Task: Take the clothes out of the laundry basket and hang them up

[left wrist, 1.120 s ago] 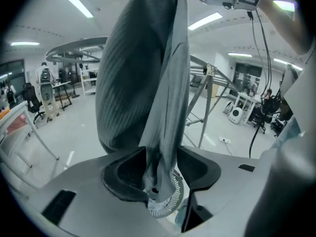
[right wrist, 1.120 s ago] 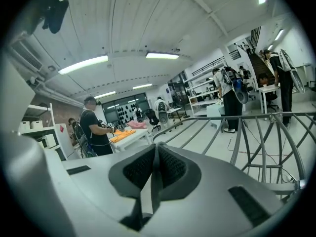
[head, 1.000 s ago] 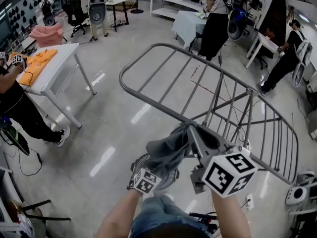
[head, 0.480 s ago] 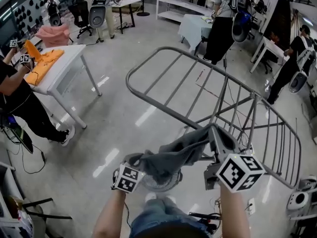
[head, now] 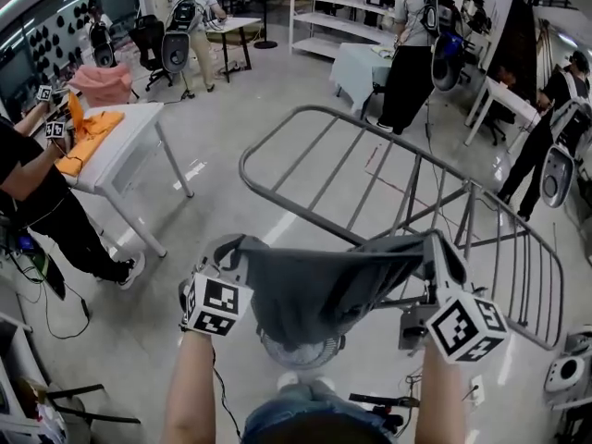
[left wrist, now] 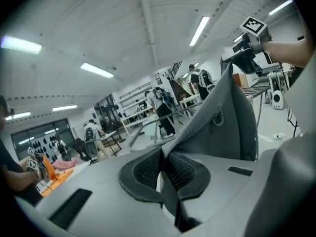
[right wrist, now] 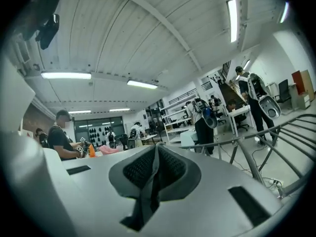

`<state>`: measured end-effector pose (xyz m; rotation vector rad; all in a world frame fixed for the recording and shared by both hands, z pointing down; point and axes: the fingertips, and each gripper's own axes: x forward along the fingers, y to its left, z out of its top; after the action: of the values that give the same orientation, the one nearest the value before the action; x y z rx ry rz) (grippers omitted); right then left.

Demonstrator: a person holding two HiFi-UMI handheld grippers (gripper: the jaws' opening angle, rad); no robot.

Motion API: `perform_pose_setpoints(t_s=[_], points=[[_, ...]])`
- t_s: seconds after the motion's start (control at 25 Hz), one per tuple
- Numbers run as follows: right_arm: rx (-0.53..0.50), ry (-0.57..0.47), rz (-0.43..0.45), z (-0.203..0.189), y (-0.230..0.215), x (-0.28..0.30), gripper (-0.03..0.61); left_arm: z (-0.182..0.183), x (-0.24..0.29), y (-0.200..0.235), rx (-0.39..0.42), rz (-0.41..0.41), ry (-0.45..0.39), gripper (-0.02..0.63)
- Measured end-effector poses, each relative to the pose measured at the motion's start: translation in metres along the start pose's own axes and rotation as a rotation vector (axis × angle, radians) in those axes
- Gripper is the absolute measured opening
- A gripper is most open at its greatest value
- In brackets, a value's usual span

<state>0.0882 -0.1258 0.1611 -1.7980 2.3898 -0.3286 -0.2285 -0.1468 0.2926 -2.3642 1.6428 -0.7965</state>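
A grey garment [head: 324, 289] was held stretched between the left gripper [head: 231, 248] and right gripper [head: 433, 248], both jaws clamped on its edges, above the drying rack [head: 370, 169].

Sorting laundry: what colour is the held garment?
Dark grey garment; shows best in the head view.

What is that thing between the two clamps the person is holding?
A grey garment, stretched from the left gripper to the right gripper, each shut on one edge. The head view shows it best.
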Motion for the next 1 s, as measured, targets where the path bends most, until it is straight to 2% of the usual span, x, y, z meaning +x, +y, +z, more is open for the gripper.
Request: perform_pose_setpoints(t_s=[0.16, 0.32, 0.56, 0.84, 1.0], points=[[-0.066, -0.101, -0.032, 0.035, 0.002, -0.010, 0.015, 0.064, -0.007, 0.035, 0.076, 0.069, -0.106, 0.007], [-0.122, -0.193, -0.060, 0.071, 0.007, -0.018, 0.015, 0.118, -0.012, 0.059, 0.201, 0.121, -0.190, 0.008], [-0.256, -0.257, -0.104, 0.112, 0.023, -0.021, 0.015, 0.176, -0.022, 0.089, 0.330, 0.166, -0.277, 0.008], [-0.508, -0.312, -0.165, 0.157, 0.029, -0.018, 0.015, 0.234, -0.022, 0.107, 0.514, 0.202, -0.343, 0.008], [-0.665, -0.319, -0.203, 0.192, 0.032, -0.016, 0.015, 0.279, -0.032, 0.120, 0.618, 0.251, -0.376, 0.008]])
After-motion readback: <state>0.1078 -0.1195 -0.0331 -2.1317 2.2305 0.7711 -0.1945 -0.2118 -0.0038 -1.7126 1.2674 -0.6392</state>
